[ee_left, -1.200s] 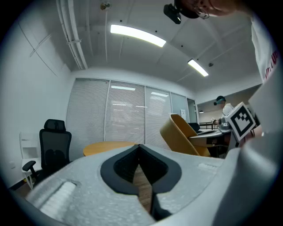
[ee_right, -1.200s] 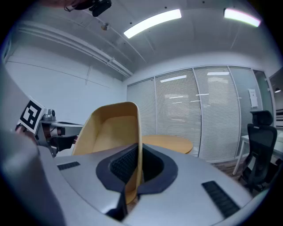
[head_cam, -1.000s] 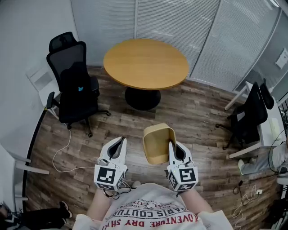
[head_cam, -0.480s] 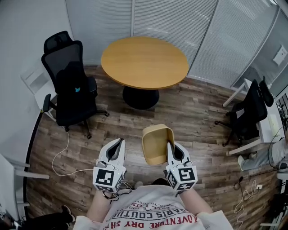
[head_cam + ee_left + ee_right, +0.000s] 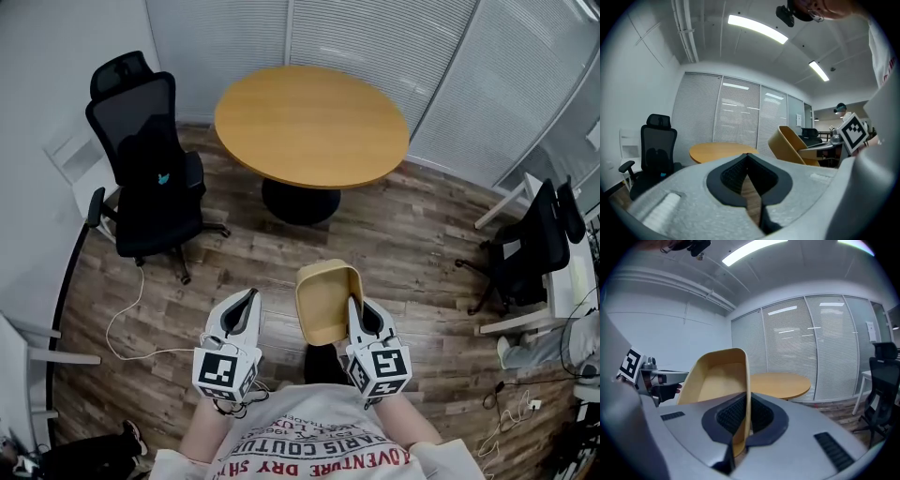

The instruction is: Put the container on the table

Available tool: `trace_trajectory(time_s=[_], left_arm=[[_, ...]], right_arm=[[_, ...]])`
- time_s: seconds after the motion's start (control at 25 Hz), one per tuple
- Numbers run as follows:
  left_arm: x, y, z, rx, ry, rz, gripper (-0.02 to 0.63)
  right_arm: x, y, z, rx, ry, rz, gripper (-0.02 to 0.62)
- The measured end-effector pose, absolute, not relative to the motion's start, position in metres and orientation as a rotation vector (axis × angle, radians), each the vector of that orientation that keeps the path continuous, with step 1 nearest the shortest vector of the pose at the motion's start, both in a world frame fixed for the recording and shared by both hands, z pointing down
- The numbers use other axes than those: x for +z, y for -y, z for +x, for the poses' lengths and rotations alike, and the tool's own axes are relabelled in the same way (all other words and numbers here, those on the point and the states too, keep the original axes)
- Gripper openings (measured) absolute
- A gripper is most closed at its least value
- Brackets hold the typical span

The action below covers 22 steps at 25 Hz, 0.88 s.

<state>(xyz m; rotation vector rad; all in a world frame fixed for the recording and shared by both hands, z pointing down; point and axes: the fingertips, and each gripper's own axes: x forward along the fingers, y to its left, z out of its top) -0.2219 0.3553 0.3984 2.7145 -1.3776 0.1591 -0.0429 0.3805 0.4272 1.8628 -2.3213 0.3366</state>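
- The container [image 5: 328, 302] is not on the table [image 5: 312, 125] yet; it hangs in the air well short of it.
- The right gripper [image 5: 356, 309] pinches the container's side wall.
- The left gripper [image 5: 249, 298] is closed on nothing.
- The carry to the table and the set-down remain.

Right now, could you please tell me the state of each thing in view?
container: empty, held in the air by one wall.
right gripper: shut on the container's wall.
left gripper: shut, holding nothing.
round table: standing, container not yet on it.
black office chair on the left: unoccupied.
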Motion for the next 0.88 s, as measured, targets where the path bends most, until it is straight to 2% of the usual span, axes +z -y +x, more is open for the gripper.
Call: trace_trajectory(time_s=[0.2, 0.68, 0.88], left_arm=[[0.395, -0.308, -0.192, 0.163, 1.433, 2.692, -0.003], [0.381, -0.191, -0.076, 0.179, 1.509, 2.683, -0.003], [0.39, -0.161, -0.059, 0.22, 1.501, 2.663, -0.003]], right_arm=[[0.434, -0.322, -0.016, 0.359, 2.38, 1.797, 0.011], [0.431, -0.186, 0.101, 0.389, 2.429, 1.736, 0.011], [0.442, -0.153, 0.122, 0.44, 2.414, 1.73, 0.011]])
